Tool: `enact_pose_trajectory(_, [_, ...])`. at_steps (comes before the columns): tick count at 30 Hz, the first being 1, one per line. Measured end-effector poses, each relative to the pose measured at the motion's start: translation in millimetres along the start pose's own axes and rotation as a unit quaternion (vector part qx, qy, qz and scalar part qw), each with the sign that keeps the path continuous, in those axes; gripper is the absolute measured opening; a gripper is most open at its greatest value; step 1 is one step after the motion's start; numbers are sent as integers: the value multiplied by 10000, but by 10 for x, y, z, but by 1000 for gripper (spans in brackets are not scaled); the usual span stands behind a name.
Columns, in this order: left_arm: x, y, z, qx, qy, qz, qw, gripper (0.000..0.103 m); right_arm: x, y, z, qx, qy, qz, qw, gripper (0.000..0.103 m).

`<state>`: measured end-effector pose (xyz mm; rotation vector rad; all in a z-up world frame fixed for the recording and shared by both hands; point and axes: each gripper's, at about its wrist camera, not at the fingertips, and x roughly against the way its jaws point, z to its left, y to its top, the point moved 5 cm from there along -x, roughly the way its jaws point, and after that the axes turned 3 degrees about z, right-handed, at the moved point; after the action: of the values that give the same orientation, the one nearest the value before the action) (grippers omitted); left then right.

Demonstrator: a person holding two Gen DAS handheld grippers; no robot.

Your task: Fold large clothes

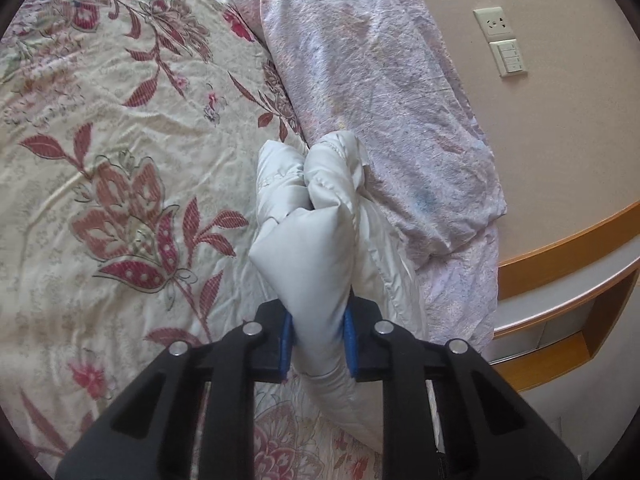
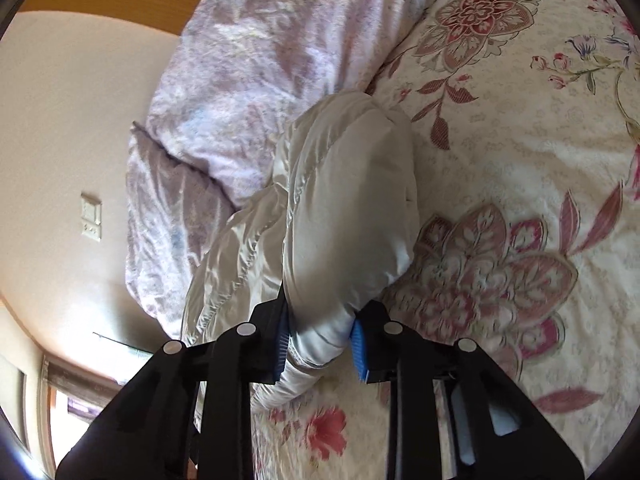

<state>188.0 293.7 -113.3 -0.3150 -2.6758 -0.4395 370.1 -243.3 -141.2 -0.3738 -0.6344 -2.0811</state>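
Only the left view shows a shelf point(image 1: 560, 308). Each tool, left tool point(image 1: 319, 344) and right tool point(image 2: 320, 340), pinches the white padded jacket point(image 1: 308, 248) point(image 2: 344, 208), which bulges ahead over the bed point(image 1: 120, 160).

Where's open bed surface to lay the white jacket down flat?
Free: the floral bedspread left of the white jacket, out to the bed's edge. Crowded: the wall side, where the pink duvet butts against the jacket. Both grippers, left and right, grip it.
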Motion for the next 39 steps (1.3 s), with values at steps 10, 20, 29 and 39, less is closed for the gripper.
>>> enact_pose_trajectory(10, [1032,-318,607,304,71,-58,9995,20,412,-1062,0,755,-87,610,9952,26])
enact_pose_trajectory(20, [1201,-451,772,-122,371,-285,9988,62,1086,-1070,165,1885,-1844,-1035,9590,77])
enact_pose_trajectory(29, [1143,-482,742,-267,256,-290,9989,80,556,-1344,1075,3474,-1478,-616,9239,77])
enact_pose_trajectory(39, [1005,-489,674,-434,336,-302,9980,81,-219,-1789,1657,4248,-1349,-154,8951,66])
